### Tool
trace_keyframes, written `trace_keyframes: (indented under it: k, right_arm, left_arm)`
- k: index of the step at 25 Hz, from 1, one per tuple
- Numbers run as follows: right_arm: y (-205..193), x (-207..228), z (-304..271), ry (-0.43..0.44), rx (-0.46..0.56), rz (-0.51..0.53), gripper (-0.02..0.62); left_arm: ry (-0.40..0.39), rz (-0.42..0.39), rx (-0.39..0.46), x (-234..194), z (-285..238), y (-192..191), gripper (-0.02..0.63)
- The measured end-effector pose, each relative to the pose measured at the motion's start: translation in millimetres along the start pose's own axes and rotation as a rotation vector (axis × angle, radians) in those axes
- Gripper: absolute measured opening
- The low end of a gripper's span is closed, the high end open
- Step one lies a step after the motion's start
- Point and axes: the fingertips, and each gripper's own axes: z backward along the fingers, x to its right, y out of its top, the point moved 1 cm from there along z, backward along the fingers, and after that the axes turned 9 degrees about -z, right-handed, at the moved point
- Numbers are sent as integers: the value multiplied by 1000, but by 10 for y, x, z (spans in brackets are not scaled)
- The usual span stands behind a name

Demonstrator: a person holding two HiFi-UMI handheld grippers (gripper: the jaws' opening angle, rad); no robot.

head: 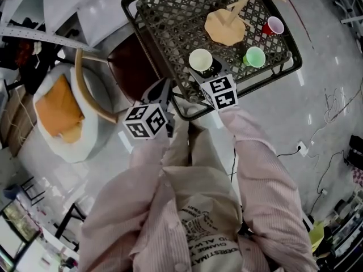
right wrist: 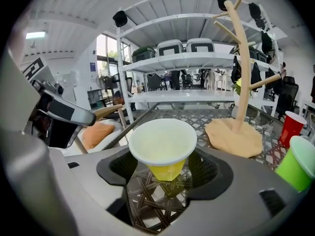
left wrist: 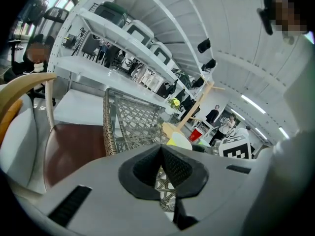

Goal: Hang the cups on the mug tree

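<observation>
Jaws of right gripper [right wrist: 162, 181] bracket yellow cup [right wrist: 163, 144] (three cups [head: 254, 56], one mug tree [right wrist: 234, 137]).

Gap between yellow cup [head: 200, 59], green cup [head: 254, 56] looks passable.

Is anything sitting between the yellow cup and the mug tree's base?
No. The head view and the right gripper view both show only bare woven tabletop between the yellow cup and the mug tree. The green cup stands off to the side.

On wicker lattice worktop [head: 170, 16]: wooden mug tree [head: 225, 27] at rear, red cup [head: 274, 25] to its R; green cup [head: 254, 56] in front, yellow cup [head: 201, 60] L of it.
</observation>
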Motion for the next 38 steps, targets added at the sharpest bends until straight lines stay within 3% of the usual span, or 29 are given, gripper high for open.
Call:
trace_keyframes:
  k: [5,17,22,38]
  right_arm:
    - [21,31,-38,-16,15,-13,287]
    - [152,7,87,0,64,-156,287]
    - [400,-19,212,34,123,-244,287]
    - [1239,-91,398,114,283,-370,287]
  left_arm:
    - [1,3,-5,-38,-21,2,-2]
    - [16,9,36,56,6,92,-2]
    - [27,-1,73,143,42,251,-2]
    - [49,-56,211,223,104,1011,-2]
